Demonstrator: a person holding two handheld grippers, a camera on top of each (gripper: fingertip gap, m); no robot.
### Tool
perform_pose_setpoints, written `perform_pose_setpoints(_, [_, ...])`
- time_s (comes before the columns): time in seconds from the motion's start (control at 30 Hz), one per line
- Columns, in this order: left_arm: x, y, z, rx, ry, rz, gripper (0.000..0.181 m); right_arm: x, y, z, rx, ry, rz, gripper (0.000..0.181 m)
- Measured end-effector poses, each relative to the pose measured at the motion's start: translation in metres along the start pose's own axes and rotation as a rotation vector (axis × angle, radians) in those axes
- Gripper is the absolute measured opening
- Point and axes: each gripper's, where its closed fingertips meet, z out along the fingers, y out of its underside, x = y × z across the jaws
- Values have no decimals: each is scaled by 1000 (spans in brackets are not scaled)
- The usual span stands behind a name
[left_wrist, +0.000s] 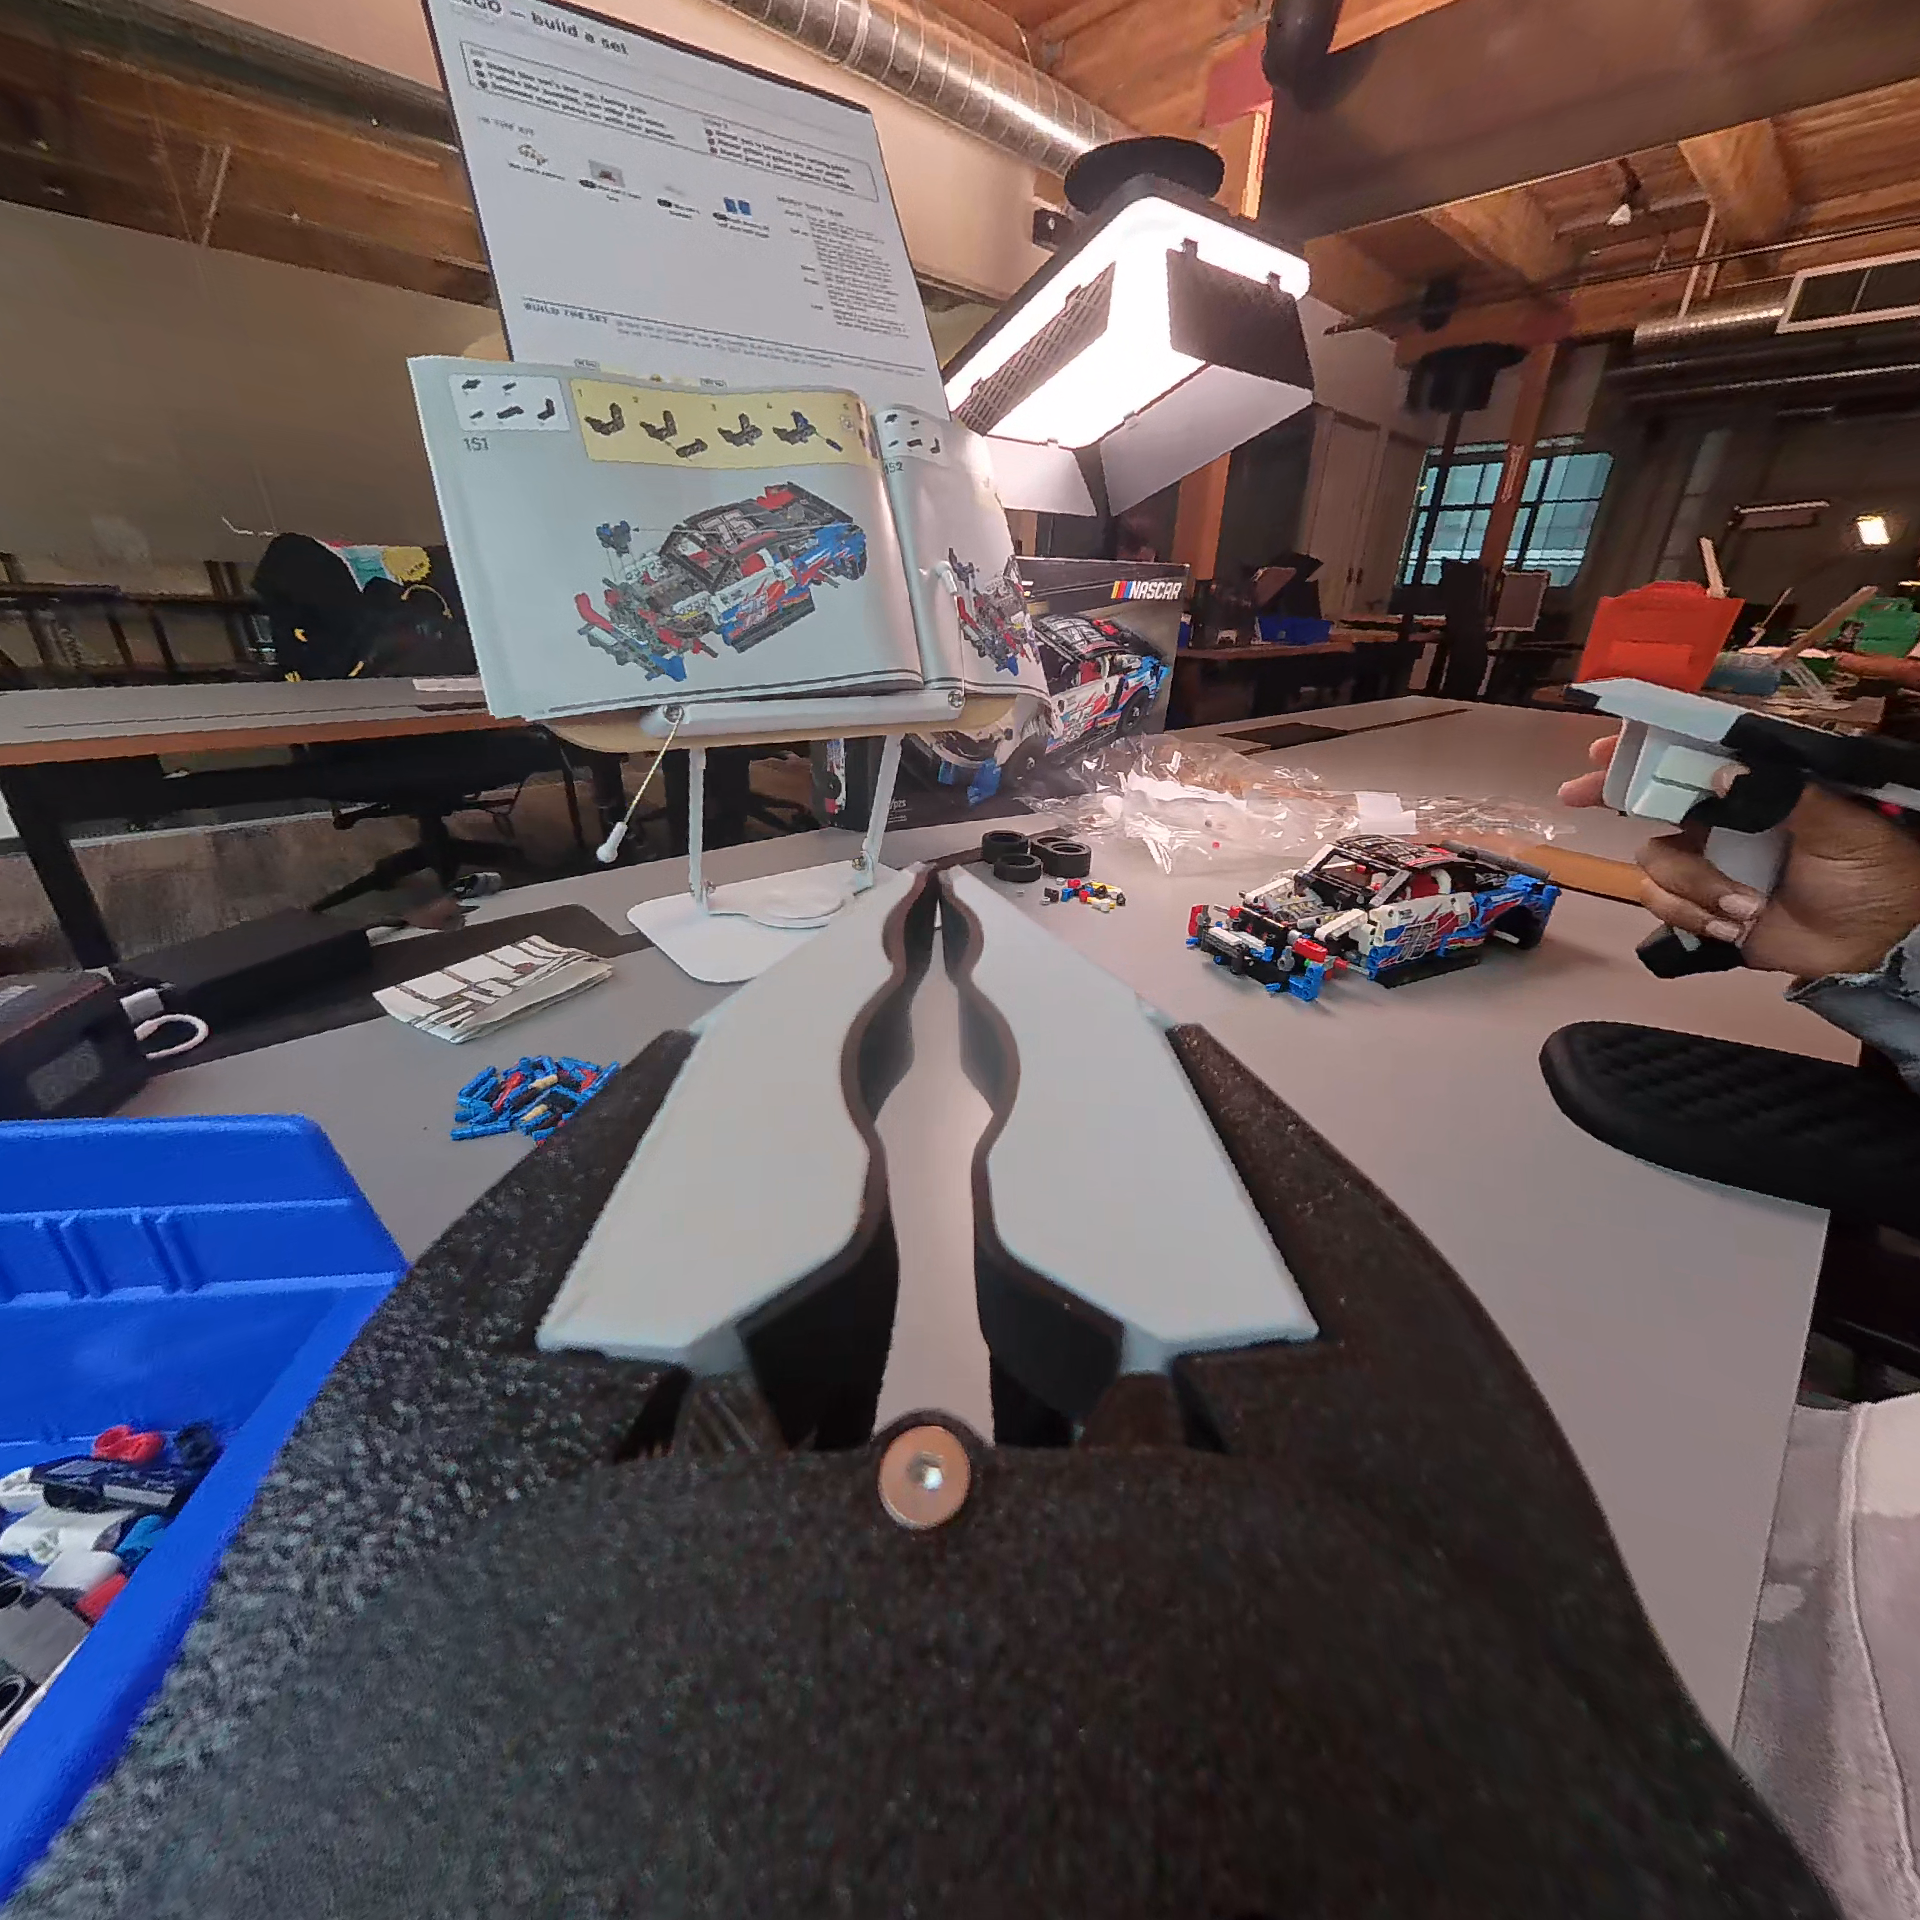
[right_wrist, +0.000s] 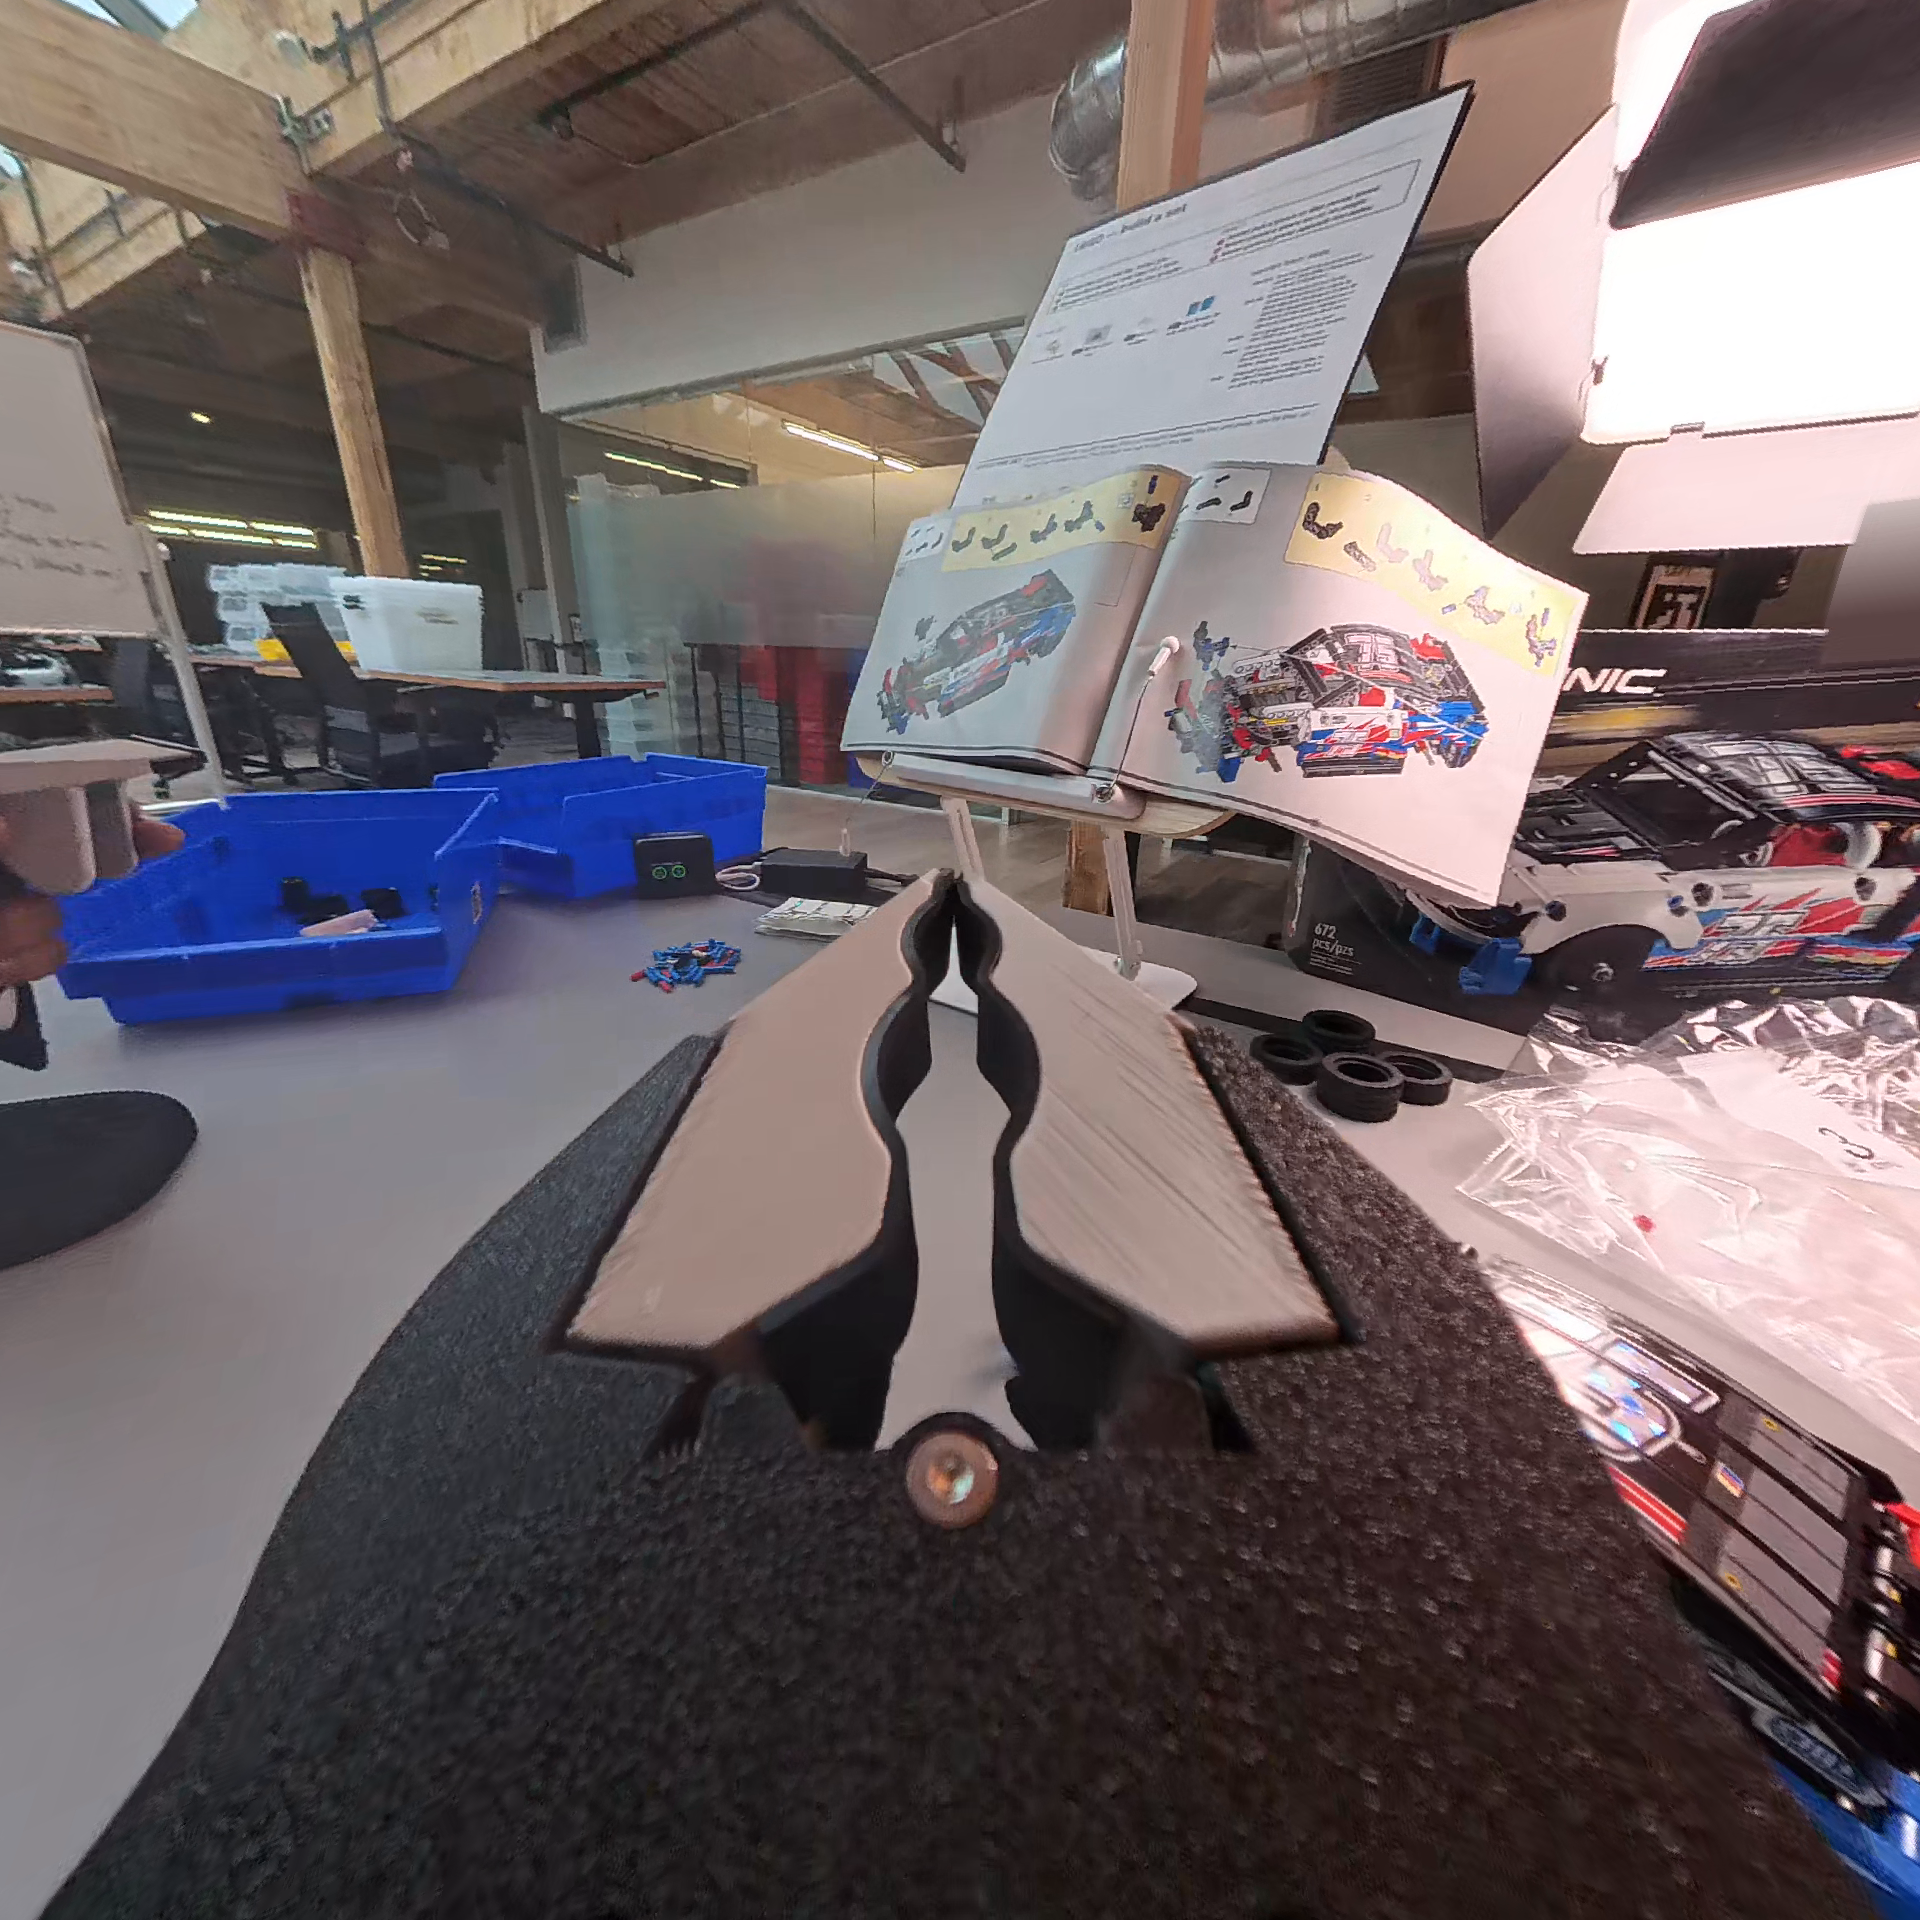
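On my left side, the left gripper had its jaws clenched with the tips together and nothing between them, and it hung above the grey surface. Just beside it, at the lower left, stood a blue bin with loose bricks inside. A little further I saw a small pile of blue and red pins and a folded paper sheet. The right gripper was also clenched on nothing, raised over the same surface. Very near to it, at the lower right edge of the right wrist view, was the toy race car, partly cut by the frame; in the left wrist view the car stood well apart from the left gripper, near the hand that held the right tool. Beyond the car lay crumpled clear plastic bags and four black tyres close together. Behind them stood a white stand carrying an open instruction booklet with a printed sheet above it. Farthest were the product box and a bright lamp.
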Motion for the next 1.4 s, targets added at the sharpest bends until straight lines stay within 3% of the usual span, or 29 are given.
perform_pose_setpoints(0.57, [-21, -8, -19, 104, -43, -56, 0, -2, 17, 4, -37, -22, 23, 0])
perform_pose_setpoints(1.4, [-10, 3, -9, 26, -26, 3, 0, -15, 35, 8, -120, -45, -41, 0])
